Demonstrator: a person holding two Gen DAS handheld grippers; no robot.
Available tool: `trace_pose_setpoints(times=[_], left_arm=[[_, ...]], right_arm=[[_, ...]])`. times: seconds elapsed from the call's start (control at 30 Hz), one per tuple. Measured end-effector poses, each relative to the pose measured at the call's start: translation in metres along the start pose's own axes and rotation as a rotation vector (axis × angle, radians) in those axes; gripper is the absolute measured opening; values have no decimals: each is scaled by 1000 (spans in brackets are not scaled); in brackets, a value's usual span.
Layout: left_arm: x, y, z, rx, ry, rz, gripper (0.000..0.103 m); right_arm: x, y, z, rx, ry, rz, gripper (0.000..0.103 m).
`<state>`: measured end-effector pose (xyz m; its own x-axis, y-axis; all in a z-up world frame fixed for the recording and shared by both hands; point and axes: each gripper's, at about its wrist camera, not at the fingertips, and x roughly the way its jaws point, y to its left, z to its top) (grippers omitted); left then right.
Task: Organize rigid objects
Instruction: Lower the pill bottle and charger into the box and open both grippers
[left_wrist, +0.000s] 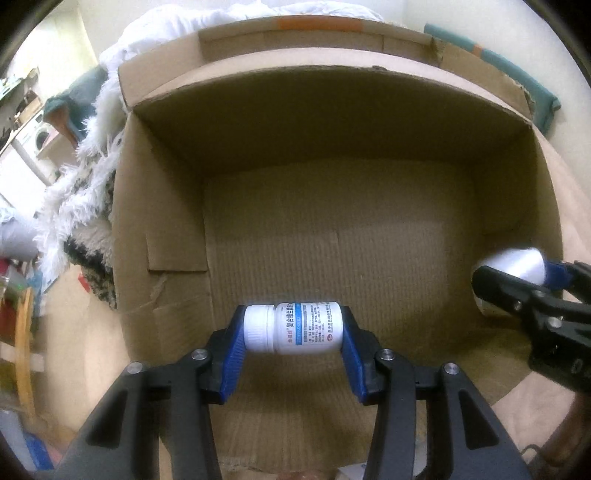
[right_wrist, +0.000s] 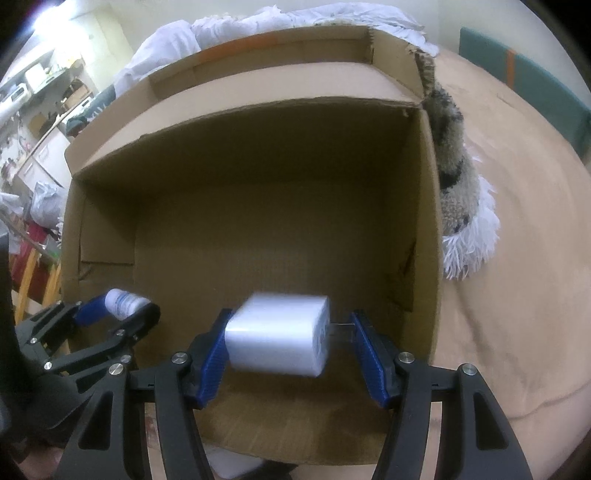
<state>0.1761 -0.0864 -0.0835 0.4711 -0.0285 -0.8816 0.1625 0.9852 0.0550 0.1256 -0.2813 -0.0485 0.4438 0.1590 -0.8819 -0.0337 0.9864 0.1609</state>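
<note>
My left gripper (left_wrist: 293, 328) is shut on a white pill bottle (left_wrist: 293, 328) with a blue-printed label, held sideways over the open cardboard box (left_wrist: 332, 122). My right gripper (right_wrist: 290, 345) is shut on a white power adapter (right_wrist: 279, 334); its metal prongs touch the right finger. It hangs just above the box floor (right_wrist: 277, 266). The right gripper also shows at the right of the left wrist view (left_wrist: 513, 291), and the left gripper with the bottle shows at the lower left of the right wrist view (right_wrist: 122, 304).
The box stands on a tan bedsheet (right_wrist: 517, 258). A shaggy white and grey blanket (left_wrist: 85, 206) lies against the box's outer walls and also shows in the right wrist view (right_wrist: 458, 192). White bedding (right_wrist: 258, 22) lies behind. Shelves and clutter (left_wrist: 22, 122) stand far left.
</note>
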Motion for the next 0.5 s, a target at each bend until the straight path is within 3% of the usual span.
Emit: trace_pose_setpoints(times=[0.3, 0.37, 0.43, 0.5], left_arm=[[2, -7, -2, 13, 14, 0, 46], [0, -7, -4, 22, 13, -11, 55], [-3, -8, -4, 21, 5, -12, 74], [-10, -8, -4, 15, -15, -12, 75]], right_arm=[[1, 1, -2, 2, -5, 14, 66], [0, 0, -2, 13, -7, 24, 67], [-2, -2, -1, 29, -14, 48, 74], [-4, -2, 0, 38, -25, 61, 82]])
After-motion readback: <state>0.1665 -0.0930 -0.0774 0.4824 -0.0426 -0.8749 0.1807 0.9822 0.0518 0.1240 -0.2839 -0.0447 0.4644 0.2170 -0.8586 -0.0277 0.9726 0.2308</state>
